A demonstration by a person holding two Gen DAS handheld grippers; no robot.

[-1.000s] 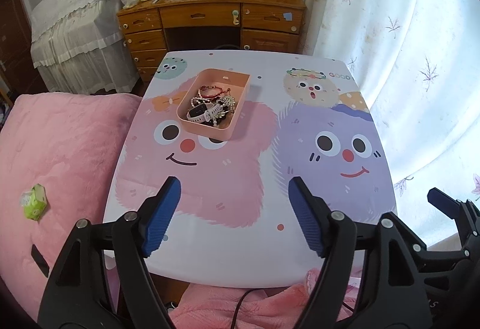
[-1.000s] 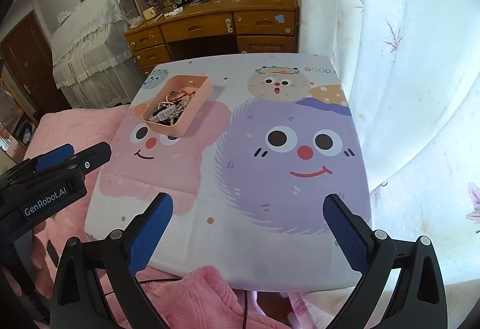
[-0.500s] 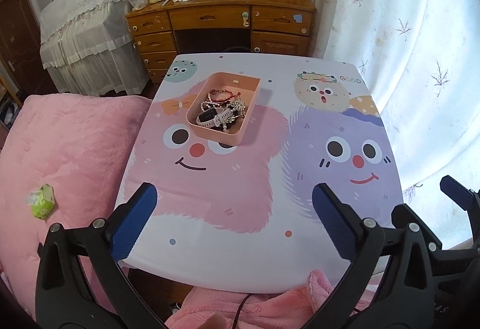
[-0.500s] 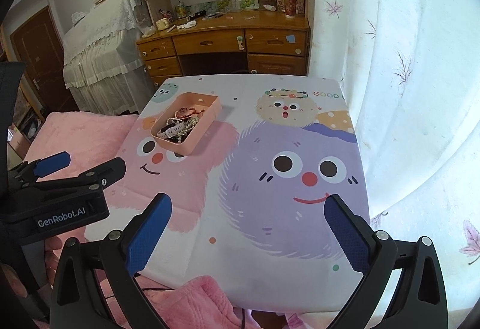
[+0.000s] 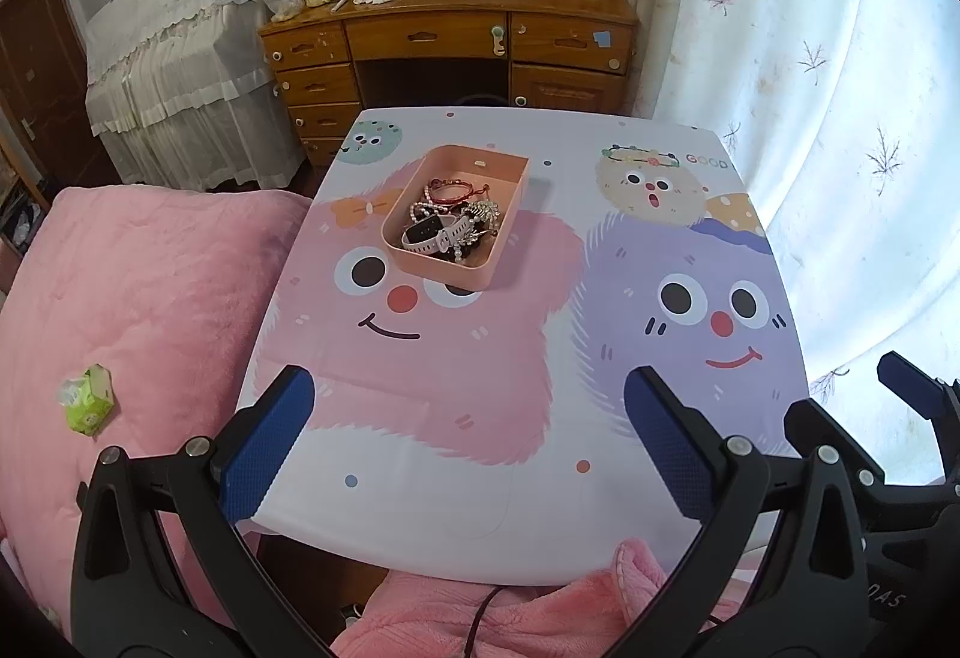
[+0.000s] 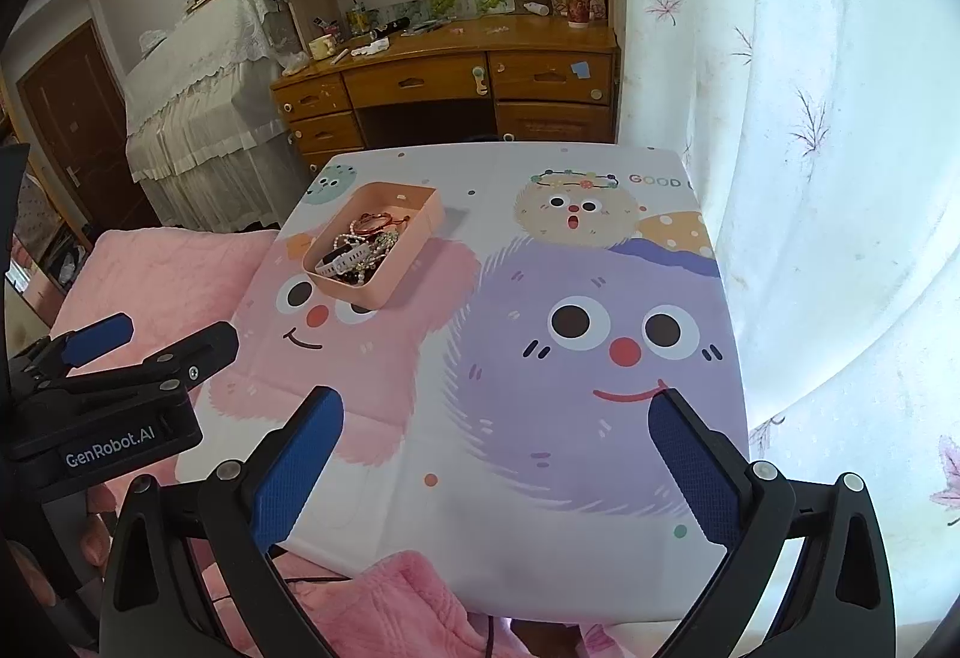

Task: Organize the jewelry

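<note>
The pink tray [image 5: 480, 271] sits on the table [image 5: 600, 526] toward its far left corner, holding a tangle: a white watch [image 5: 435, 235], a red bracelet [image 5: 453, 190], pearl strands and a silvery piece; nothing lies loose on the cartoon cloth. The left gripper [image 5: 468, 436] has just been opening and now stands wide with nothing between its pads; the right gripper [image 6: 495, 460] is equally wide and empty, both hovering over the near edge, well apart from the tray. The work looks barely begun or just finished (hard to say which); to pick well, approach from above, single out the watch on top, and close on its strap so the beads do not drag along.
</note>
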